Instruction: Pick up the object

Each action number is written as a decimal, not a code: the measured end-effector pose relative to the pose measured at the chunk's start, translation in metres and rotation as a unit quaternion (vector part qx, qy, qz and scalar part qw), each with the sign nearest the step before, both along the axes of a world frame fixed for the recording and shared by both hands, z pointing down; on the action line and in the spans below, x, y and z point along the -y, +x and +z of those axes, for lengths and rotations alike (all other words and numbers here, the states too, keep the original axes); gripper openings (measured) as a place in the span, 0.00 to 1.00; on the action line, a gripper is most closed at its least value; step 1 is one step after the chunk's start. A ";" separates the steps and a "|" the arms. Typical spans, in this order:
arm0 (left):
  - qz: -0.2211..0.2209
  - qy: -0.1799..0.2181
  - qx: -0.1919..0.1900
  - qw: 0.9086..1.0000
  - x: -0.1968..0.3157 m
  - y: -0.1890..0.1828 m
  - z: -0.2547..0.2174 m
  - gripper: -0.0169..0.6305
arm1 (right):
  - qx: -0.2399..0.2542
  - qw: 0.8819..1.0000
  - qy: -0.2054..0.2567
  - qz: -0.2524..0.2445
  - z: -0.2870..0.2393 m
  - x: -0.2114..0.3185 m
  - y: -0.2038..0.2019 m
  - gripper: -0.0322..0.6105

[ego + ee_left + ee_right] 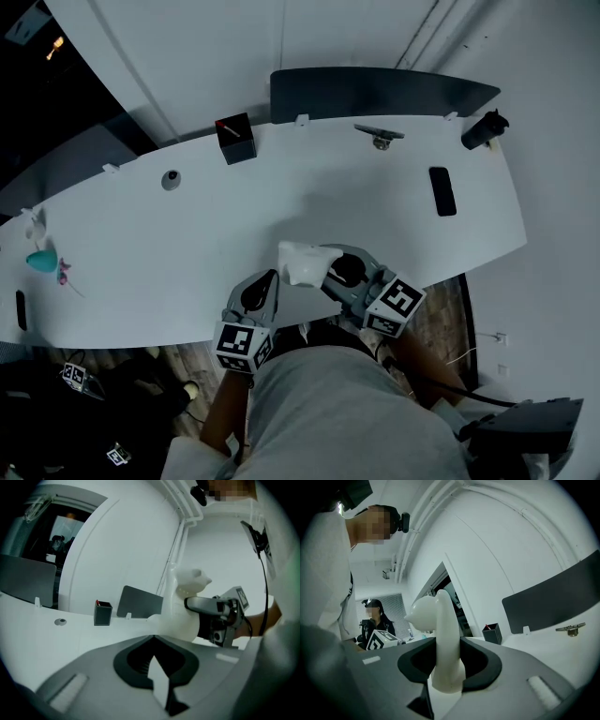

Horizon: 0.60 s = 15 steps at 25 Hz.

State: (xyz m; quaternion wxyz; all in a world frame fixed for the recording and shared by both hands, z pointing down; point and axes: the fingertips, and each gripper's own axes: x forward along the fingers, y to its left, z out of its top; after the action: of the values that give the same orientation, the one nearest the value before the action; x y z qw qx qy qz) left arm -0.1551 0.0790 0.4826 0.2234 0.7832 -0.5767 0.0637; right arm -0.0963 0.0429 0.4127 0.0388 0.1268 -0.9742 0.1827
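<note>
A glossy white moulded object (302,262) hangs over the front edge of the white table (169,253). My right gripper (325,273) is shut on it. In the right gripper view the object (440,630) stands upright between the jaws (445,670), its rounded top well above them. My left gripper (266,283) sits just left of the object, jaws shut with nothing between them (157,667). The left gripper view shows the white object (187,611) to the right, with the right gripper (220,616) clamped round it.
At the back of the table stand a black pen box (235,138), a dark panel (375,92), a metal clamp (379,134) and a black device (483,129). A black phone (442,190) lies at the right, a teal thing (39,260) at the far left.
</note>
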 end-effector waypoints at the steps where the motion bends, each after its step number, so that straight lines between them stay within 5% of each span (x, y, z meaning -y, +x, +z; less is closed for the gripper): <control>1: -0.008 -0.001 0.002 1.000 -0.003 0.005 0.000 0.03 | 0.002 1.000 0.001 -0.003 0.000 -0.003 0.005 0.26; 15: -0.017 -0.004 0.032 0.999 -0.045 0.086 -0.011 0.03 | 0.037 0.999 -0.012 0.017 0.004 -0.043 0.091 0.26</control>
State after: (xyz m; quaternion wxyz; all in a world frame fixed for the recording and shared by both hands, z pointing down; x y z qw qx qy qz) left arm -0.0687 0.1235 0.4715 0.2089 0.7698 -0.5967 0.0875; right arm -0.0055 0.0855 0.4165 0.0016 0.1362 -0.9704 0.1995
